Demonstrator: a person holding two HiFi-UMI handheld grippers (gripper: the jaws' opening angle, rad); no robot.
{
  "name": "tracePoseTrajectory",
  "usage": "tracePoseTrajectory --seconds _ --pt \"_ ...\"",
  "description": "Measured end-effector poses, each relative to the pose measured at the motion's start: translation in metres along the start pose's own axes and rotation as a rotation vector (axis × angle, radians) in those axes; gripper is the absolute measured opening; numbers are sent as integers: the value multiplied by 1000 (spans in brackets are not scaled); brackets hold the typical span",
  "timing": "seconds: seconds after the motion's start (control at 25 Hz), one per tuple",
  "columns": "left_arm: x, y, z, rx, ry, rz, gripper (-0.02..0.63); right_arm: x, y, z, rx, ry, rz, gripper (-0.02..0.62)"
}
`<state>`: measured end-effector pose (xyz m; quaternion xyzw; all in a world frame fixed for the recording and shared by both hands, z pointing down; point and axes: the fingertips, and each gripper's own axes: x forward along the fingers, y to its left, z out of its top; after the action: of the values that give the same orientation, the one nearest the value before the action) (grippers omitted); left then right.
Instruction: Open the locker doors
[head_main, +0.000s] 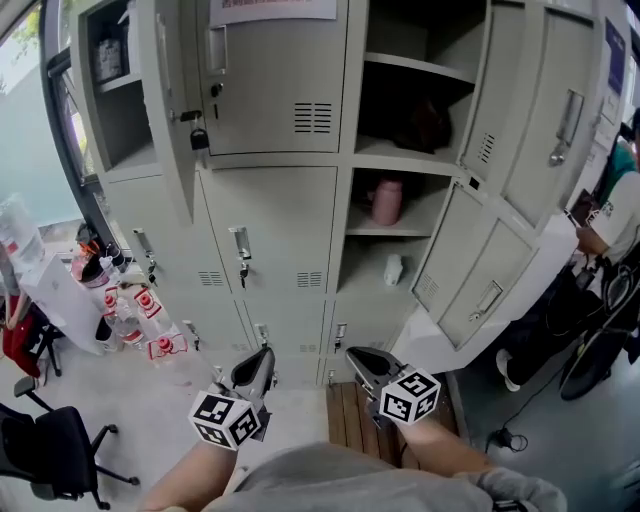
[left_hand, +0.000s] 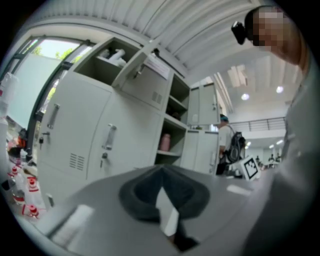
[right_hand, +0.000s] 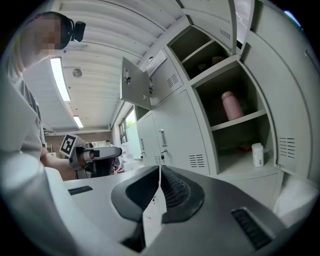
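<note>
The left gripper (head_main: 256, 366) and right gripper (head_main: 366, 362) are both closed on nothing, held low before the lockers. The closed middle door (head_main: 285, 225) is probably light, stiff sheet steel, best pulled by its handle (head_main: 240, 243).

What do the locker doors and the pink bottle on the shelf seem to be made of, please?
Locker doors: probably painted sheet metal, matte pale grey, given punched vent slots and thin edges. Pink bottle: smooth, matte; plastic or coated metal, hard to tell.
</note>
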<state>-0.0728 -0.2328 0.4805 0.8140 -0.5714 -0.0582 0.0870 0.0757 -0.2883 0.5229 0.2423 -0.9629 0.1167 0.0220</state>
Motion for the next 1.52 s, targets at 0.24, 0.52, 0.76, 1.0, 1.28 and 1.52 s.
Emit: tracePoseTrajectory --seconds 0.24,0.52,0.76,1.0,1.28,1.52 --pt "-50 71 16 3 -25 62 5 67 41 3 -12 9 27 15" --pt "-101 148 25 -10 -16 86 5 128 88 6 13 -7 15 9" --pt "-113 168 24 -19 -10 66 5 147 97 2 47 8 -14 7" --pt "-110 164 20 -24 -3 42 5 140 91 -1 28 26 -40 6" --pt "-100 153 23 -14 -4 19 5 132 84 1 17 35 -53 6" --pt "-96 149 24 -12 -10 19 5 127 80 4 10 35 -52 6"
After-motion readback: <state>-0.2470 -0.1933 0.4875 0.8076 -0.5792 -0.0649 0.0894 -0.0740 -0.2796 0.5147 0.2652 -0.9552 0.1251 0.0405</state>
